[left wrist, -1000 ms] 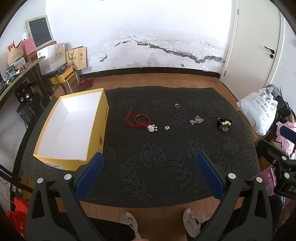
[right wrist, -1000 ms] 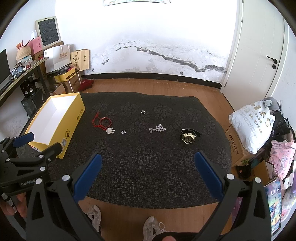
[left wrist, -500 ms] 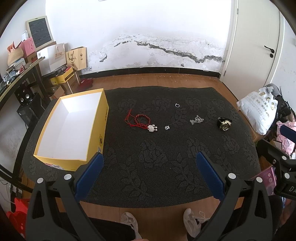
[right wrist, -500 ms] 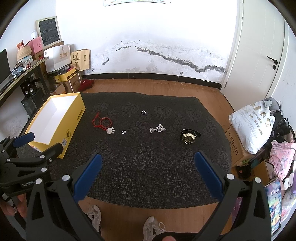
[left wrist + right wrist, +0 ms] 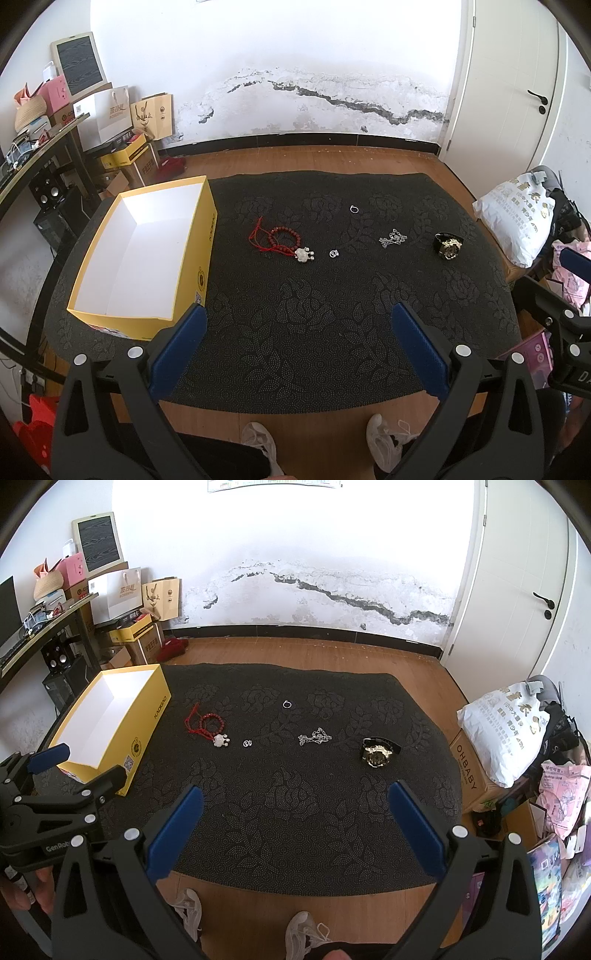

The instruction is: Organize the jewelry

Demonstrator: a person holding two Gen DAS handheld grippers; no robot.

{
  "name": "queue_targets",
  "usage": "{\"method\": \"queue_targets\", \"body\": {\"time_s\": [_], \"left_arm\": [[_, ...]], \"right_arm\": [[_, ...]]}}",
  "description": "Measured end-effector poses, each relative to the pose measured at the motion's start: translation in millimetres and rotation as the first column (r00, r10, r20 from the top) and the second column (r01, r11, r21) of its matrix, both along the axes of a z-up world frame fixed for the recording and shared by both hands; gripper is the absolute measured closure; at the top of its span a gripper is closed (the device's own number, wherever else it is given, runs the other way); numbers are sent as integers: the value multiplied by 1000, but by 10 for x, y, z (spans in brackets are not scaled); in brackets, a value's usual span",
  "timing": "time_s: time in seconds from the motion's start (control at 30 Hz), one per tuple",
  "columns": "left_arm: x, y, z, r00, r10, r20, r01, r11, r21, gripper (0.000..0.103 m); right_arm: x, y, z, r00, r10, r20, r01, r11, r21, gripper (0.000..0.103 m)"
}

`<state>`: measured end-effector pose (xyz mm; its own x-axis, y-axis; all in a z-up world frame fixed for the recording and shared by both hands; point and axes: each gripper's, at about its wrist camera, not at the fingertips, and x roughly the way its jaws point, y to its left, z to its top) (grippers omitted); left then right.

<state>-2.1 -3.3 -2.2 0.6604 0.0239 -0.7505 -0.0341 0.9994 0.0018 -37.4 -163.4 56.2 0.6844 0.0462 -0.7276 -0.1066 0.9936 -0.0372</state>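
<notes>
**Both tongs wide open, nothing moved, jewelry waiting on the mat**

The left tongs (image 5: 299,347) gape wide, blue pads far apart at the bottom of the frame, holding nothing. The same goes for the right tongs (image 5: 295,825): spread fully and empty. Compared with a second ago, nothing has shifted; both views match the earlier ones, every piece where it lay.

Out from the tongs lies the dark floral mat (image 5: 295,314) covering the worktop. The jewelry sits in a loose row across mid-frame: a red bead bracelet (image 5: 282,240) with red cord and a silver charm, just right of it a small silver ring (image 5: 333,253), further up a thin ring (image 5: 354,209), then a silver chain (image 5: 392,238), and at the right a black and gold watch (image 5: 448,246).

At the left of the frame, the open yellow box (image 5: 192,266) with its white inside stands on the mat, well apart from the row. The mat between tongs and pieces lies bare. In the right wrist view, the left gripper's body crosses the lower left, in front of the box's near corner. A white sack (image 5: 506,734) slumps at the right edge.
</notes>
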Motion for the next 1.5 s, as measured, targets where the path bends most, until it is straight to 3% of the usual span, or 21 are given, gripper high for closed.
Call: {"method": "queue_targets", "body": {"time_s": [0.83,1.2,1.5], "left_arm": [[19,-27,-70,1000,-5,-18,5,1000,8,5],[308,-34,-404,998,-11,-69,14,999,35,5],[790,20,-788,994,-15,-106,21,999,50,5]], "right_arm": [[10,35,-5,1000,13,-10,-13,1000,-2,6],[251,16,-281,1000,13,-23,-13,1000,0,6],[768,49,-636,999,36,-37,-36,999,-1,6]]}}
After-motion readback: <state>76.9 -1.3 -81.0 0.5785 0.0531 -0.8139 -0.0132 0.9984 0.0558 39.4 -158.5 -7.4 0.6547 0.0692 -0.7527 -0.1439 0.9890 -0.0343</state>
